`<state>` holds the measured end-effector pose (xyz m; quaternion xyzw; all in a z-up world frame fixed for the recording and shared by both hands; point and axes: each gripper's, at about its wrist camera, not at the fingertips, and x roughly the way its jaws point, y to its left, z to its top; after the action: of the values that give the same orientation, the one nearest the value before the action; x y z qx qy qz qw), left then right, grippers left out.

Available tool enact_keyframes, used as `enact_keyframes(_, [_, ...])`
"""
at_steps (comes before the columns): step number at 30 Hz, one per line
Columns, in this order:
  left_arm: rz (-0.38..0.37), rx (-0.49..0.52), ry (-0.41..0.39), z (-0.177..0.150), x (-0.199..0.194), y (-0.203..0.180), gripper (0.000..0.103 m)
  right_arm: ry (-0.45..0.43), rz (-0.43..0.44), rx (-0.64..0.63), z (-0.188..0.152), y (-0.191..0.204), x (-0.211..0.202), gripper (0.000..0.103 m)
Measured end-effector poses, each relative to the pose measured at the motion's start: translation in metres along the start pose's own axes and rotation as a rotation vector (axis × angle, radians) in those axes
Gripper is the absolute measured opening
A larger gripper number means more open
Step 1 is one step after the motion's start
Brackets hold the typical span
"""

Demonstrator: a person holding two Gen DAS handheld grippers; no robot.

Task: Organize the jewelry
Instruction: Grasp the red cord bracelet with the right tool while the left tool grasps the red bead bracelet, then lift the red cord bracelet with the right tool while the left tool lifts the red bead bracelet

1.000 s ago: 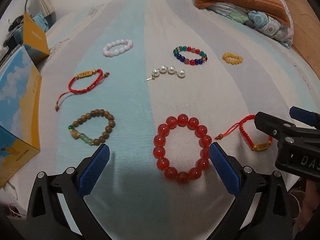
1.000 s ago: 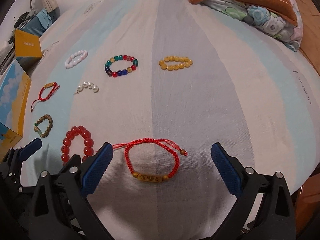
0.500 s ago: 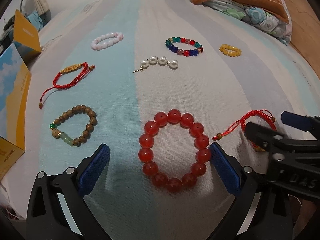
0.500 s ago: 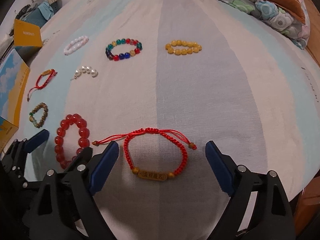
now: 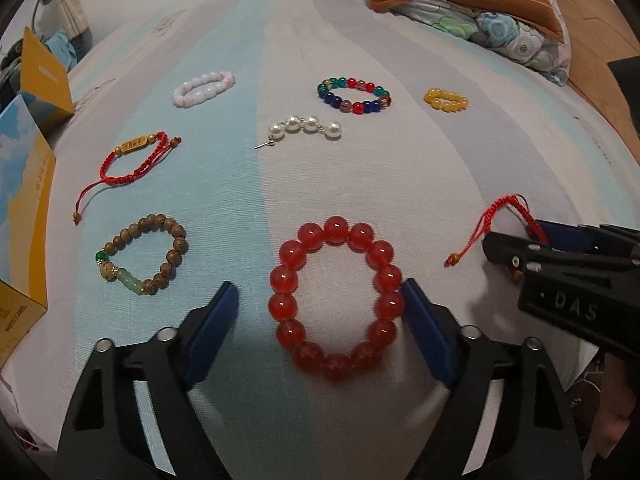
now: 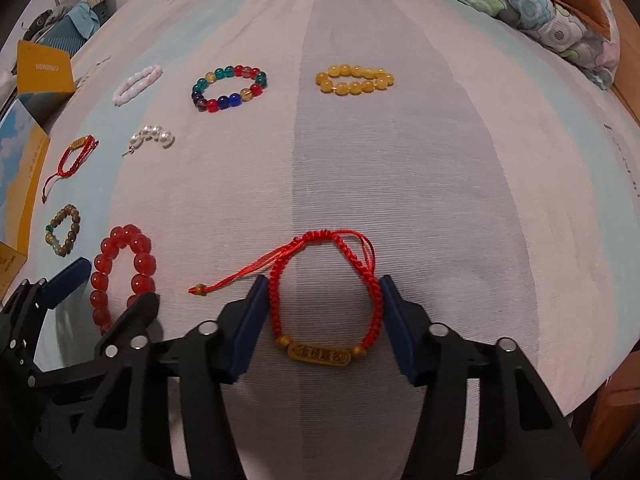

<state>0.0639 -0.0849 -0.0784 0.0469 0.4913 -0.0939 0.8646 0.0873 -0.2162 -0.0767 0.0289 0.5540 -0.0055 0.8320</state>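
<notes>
Both wrist cameras look steeply down at the striped bed point(image 5: 360, 184) from close above its near edge, facing the far pillows point(image 6: 560, 24). The left view sits further left. Both share the red bead bracelet point(image 5: 336, 300) and the far bracelets.

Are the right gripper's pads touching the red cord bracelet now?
Touching. In the right wrist view the right gripper, whose jaws have just been closing, has both pads against the sides of the red cord bracelet, no gap showing.
</notes>
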Motion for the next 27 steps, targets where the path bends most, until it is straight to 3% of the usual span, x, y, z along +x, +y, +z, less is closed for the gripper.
enact_keyframes(5, [-0.033,0.008,0.007,-0.001,-0.003,-0.001,0.058,-0.002,0.001,0.012,0.001,-0.005,-0.001,0.039])
enact_keyframes(17, [-0.065,-0.005,-0.007,0.001,-0.011,0.004,0.027,-0.023,0.002,0.032,0.001,-0.009,-0.005,0.023])
enact_keyframes(24, [-0.066,-0.004,-0.030,0.003,-0.018,0.006,0.026,-0.054,-0.002,0.036,0.000,-0.012,-0.011,0.017])
enact_keyframes(26, [-0.049,-0.002,-0.045,0.004,-0.022,0.006,0.009,-0.069,-0.002,0.040,0.000,-0.014,-0.014,0.016])
enact_keyframes(27, [-0.044,-0.002,-0.051,0.004,-0.024,0.007,0.008,-0.075,-0.002,0.042,0.001,-0.015,-0.015,0.016])
